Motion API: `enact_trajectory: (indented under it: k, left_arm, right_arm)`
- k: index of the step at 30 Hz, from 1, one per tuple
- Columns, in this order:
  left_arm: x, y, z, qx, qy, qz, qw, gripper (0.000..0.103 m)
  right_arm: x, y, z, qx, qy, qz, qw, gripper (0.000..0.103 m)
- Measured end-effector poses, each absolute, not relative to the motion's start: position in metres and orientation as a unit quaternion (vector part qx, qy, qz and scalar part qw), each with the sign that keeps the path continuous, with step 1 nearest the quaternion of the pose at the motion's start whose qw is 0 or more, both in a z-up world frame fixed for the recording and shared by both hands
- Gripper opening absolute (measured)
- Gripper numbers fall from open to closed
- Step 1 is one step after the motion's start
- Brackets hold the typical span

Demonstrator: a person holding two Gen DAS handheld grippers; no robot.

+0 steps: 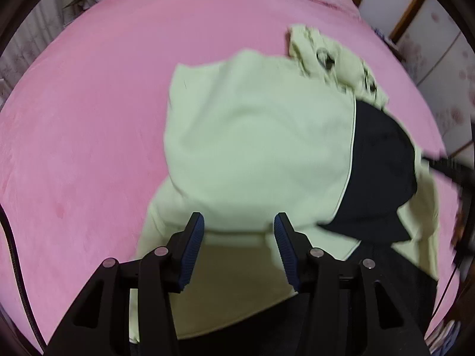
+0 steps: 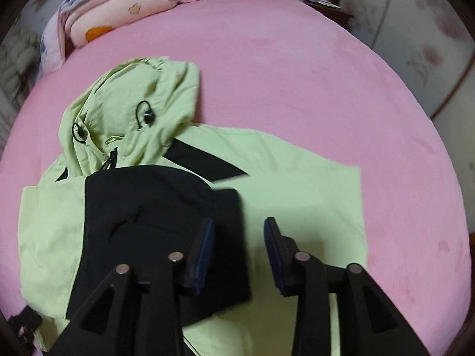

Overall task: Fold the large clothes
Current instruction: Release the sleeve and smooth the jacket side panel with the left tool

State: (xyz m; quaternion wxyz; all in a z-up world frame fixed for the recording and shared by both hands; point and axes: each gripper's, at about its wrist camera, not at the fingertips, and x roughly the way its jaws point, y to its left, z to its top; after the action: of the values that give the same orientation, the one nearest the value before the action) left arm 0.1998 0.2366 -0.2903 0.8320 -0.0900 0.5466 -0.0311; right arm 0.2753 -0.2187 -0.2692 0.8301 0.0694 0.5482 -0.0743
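Both wrist views steeply down, close over pink bed [image 1: 89, 118], sharing jacket [image 1: 252, 133]

Pale green hooded jacket [image 2: 297, 207] with black panels, lying partly folded on pink bed, hood [image 2: 142, 101] crumpled at far end.

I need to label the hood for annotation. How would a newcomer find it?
Start at the pink bed, then the pale green jacket lying on it. The hood is the crumpled end nearest the pillows, alone carrying black drawcord loops.
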Motion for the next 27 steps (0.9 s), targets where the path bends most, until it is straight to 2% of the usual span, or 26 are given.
enact_trajectory:
  k: [3, 14, 15, 18, 20, 25, 27]
  left_arm:
    - [0.212, 0.245, -0.283, -0.095, 0.529, -0.011, 0.843, 0.057]
    - [0.265, 0.263, -0.325, -0.076, 0.546, 0.071, 0.831, 0.057]
    - [0.267, 0.261, -0.327, -0.069, 0.548, 0.075, 0.830, 0.057]
    - [0.269, 0.250, -0.334, -0.045, 0.556, 0.081, 0.826, 0.059]
    - [0.268, 0.244, -0.340, -0.035, 0.567, 0.081, 0.819, 0.073]
    - [0.267, 0.229, -0.345, 0.014, 0.567, 0.087, 0.819, 0.073]
    - [0.268, 0.227, -0.340, 0.023, 0.566, 0.086, 0.820, 0.073]
  right_arm:
    - [0.249, -0.236, -0.279, 0.115, 0.556, -0.052, 0.822, 0.042]
    - [0.247, -0.228, -0.315, 0.179, 0.563, -0.005, 0.807, 0.042]
    - [0.249, -0.222, -0.316, 0.176, 0.567, 0.017, 0.805, 0.031]
    - [0.245, -0.214, -0.309, 0.117, 0.564, 0.010, 0.818, 0.025]
    - [0.240, -0.222, -0.306, 0.109, 0.559, -0.013, 0.822, 0.024]
    - [0.231, -0.221, -0.311, 0.064, 0.565, -0.036, 0.822, 0.027]
    - [0.231, -0.214, -0.302, 0.043, 0.562, -0.051, 0.824, 0.034]
